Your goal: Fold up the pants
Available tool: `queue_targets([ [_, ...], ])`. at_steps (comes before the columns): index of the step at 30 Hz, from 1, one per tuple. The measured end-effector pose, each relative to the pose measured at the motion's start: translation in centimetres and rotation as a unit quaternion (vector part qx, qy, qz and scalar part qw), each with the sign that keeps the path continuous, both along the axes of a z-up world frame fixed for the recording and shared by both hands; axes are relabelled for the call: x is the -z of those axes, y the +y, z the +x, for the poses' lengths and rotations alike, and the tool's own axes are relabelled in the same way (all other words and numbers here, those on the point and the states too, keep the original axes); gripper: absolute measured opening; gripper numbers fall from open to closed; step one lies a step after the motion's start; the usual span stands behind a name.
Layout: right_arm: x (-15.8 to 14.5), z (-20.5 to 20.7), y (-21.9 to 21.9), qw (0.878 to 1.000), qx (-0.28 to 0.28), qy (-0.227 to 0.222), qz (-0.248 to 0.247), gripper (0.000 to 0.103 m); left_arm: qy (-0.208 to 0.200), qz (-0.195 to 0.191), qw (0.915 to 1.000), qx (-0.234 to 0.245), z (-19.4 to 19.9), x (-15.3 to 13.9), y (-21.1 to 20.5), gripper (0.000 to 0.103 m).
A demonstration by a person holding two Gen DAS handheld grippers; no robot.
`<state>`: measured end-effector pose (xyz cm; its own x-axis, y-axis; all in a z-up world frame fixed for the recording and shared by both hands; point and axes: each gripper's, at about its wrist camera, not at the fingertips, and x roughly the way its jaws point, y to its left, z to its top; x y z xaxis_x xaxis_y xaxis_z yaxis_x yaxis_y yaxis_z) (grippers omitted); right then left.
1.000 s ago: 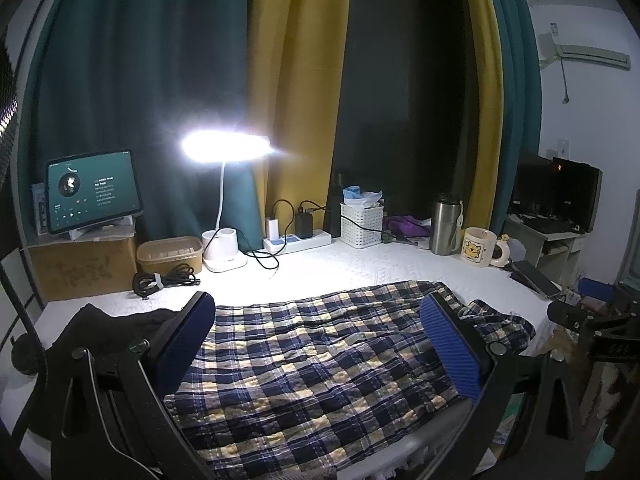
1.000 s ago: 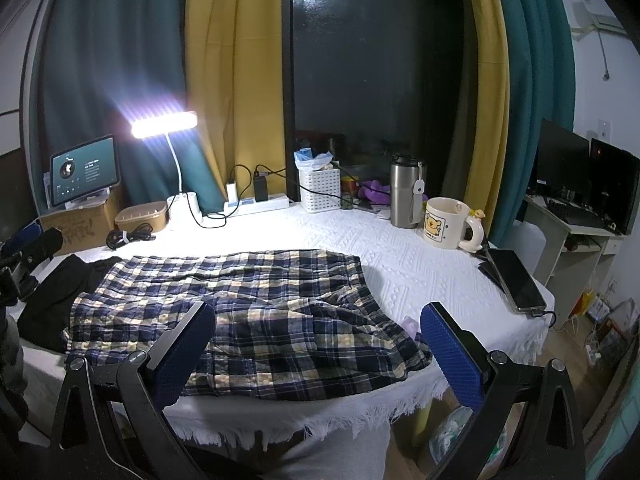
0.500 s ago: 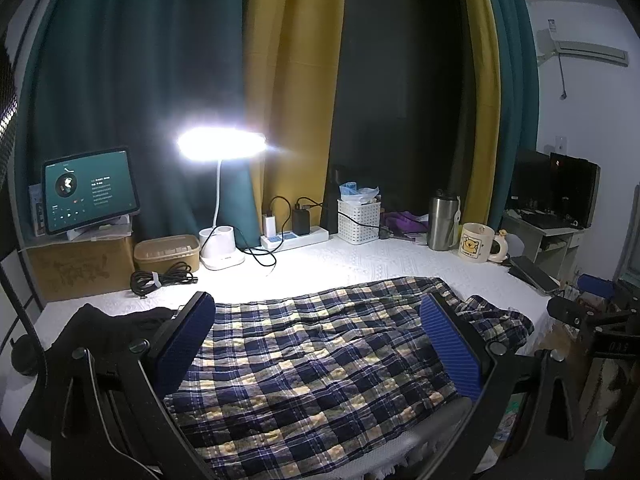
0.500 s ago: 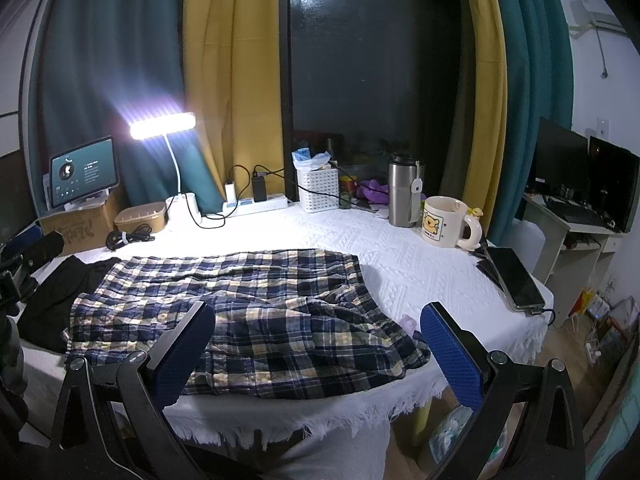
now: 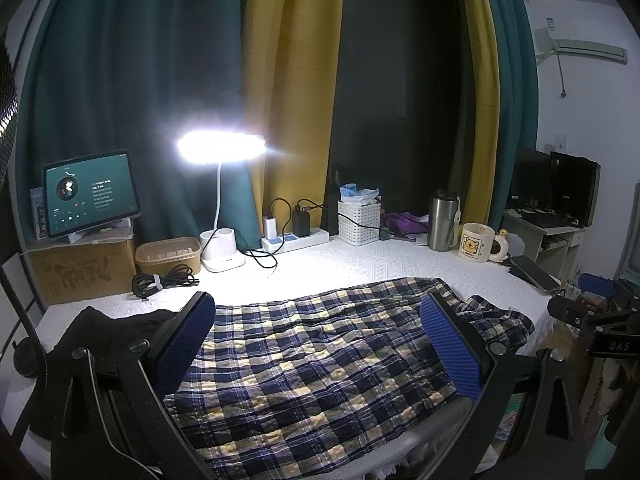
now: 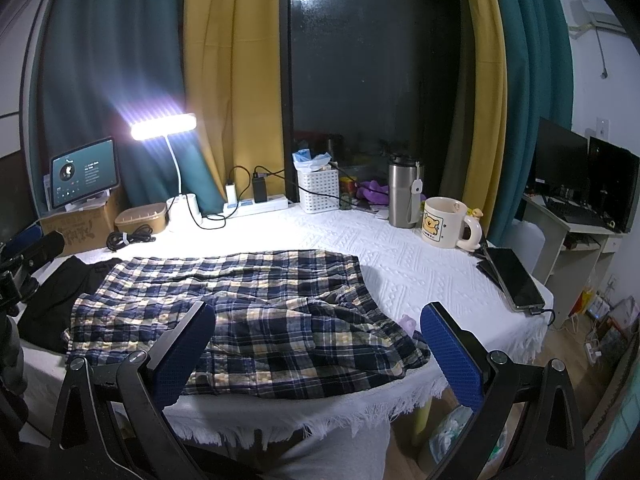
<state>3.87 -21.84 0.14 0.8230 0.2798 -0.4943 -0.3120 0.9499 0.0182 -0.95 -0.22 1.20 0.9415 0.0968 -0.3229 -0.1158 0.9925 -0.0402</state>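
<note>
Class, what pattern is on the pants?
Navy, white and yellow plaid pants; clearest in the right wrist view.

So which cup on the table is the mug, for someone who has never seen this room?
Start at the yellow curtain on the right side of the dark window. Below it, on the white tablecloth, stands a steel tumbler; the mug is just right of it. It alone is cream, with a handle and a cartoon bear.

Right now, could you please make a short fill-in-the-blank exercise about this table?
1. The plaid pants lie spread on the ____ tablecloth.
2. Both the left gripper and the right gripper are ____.
3. The mug stands beside the steel ____.

Missing words: white; open; tumbler
</note>
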Motion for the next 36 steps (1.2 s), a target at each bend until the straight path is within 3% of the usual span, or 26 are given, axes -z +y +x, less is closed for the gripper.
queue_targets([
  [23, 0.1, 0.3, 0.2, 1.000, -0.003, -0.001, -0.003, 0.103, 0.000, 0.003, 1.0000, 0.001, 0.2, 0.0, 0.1, 0.101],
  [36, 0.9, 6.0, 1.6, 0.999, -0.014, 0.023, -0.026, 0.103, 0.026, 0.017, 0.9995, -0.009, 4.7, 1.4, 2.1, 0.101],
])
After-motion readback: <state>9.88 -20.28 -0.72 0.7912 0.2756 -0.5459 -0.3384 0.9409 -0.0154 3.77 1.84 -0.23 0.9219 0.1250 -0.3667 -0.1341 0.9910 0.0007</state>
